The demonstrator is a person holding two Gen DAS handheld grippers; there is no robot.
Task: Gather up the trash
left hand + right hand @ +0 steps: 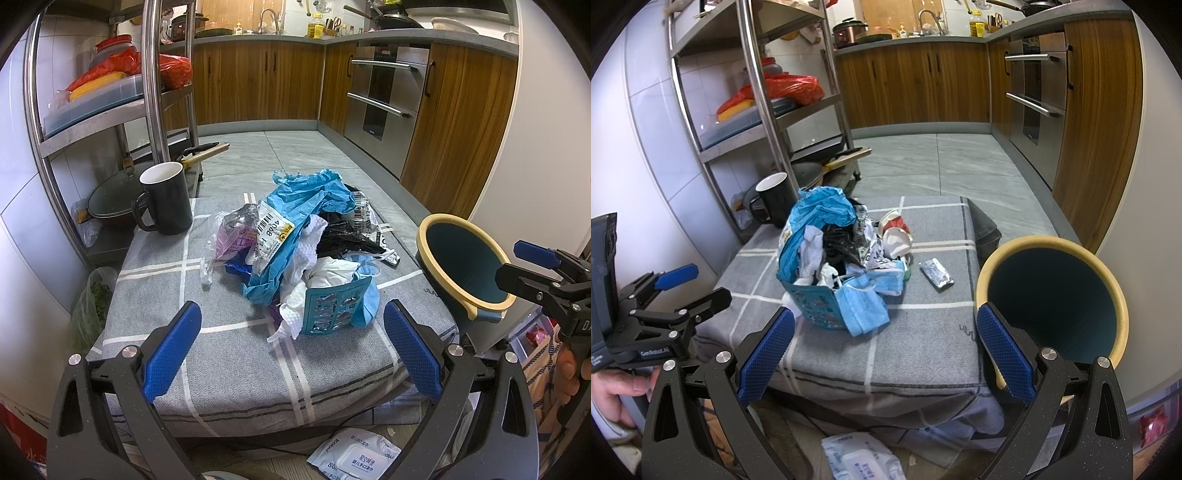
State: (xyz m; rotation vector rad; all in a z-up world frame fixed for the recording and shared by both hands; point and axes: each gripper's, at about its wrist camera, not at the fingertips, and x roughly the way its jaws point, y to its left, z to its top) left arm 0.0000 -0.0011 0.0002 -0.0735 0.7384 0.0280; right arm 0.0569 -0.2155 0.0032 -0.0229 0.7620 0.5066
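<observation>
A pile of trash (pixel 310 243) lies on a grey checked cloth (pixel 221 332): blue plastic bags, white tissue, black film, labelled wrappers, a teal card and a blue face mask (pixel 862 302). A silver wrapper (pixel 936 275) and a crushed paper cup (pixel 895 236) lie to the pile's right. A dark bin with a yellow rim (pixel 465 269) stands tilted at the right edge; it also shows in the right wrist view (pixel 1052 295). My left gripper (pixel 291 347) is open and empty, just short of the pile. My right gripper (pixel 884 350) is open and empty, near the bin.
A black mug (pixel 166 199) stands at the cloth's far left corner. A steel rack (pixel 147 92) with pans and bags is behind it. A wet-wipes pack (pixel 354 456) lies on the floor below the front edge. Wooden cabinets and an oven (pixel 384 107) line the back.
</observation>
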